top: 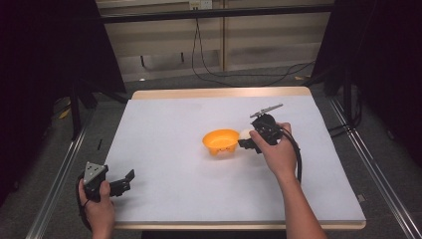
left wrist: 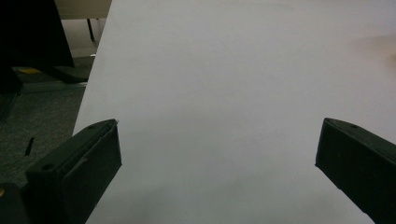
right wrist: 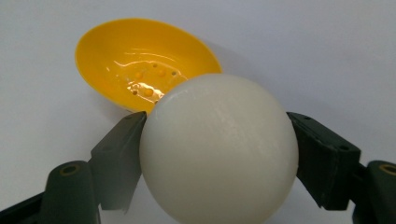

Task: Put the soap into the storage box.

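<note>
Item: white ball (right wrist: 218, 148), clamped between the jaws of the right tool (top: 247, 140), just beside the rim of the orange bowl (top: 220, 141) on the worktop (top: 169, 149). Left tool (top: 125, 180): jaws wide, empty, resting near the front-left corner. Risk: smooth, round ball may squirt from the flat pads, or clip the rim and tip the light bowl.

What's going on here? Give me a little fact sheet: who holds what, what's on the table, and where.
Right gripper: shut on the white ball
White ball: held just beside the orange bowl, not yet in it
Orange bowl: near the middle of the table, nothing in it
Left gripper: open, holding nothing, at the table's near left corner
</note>
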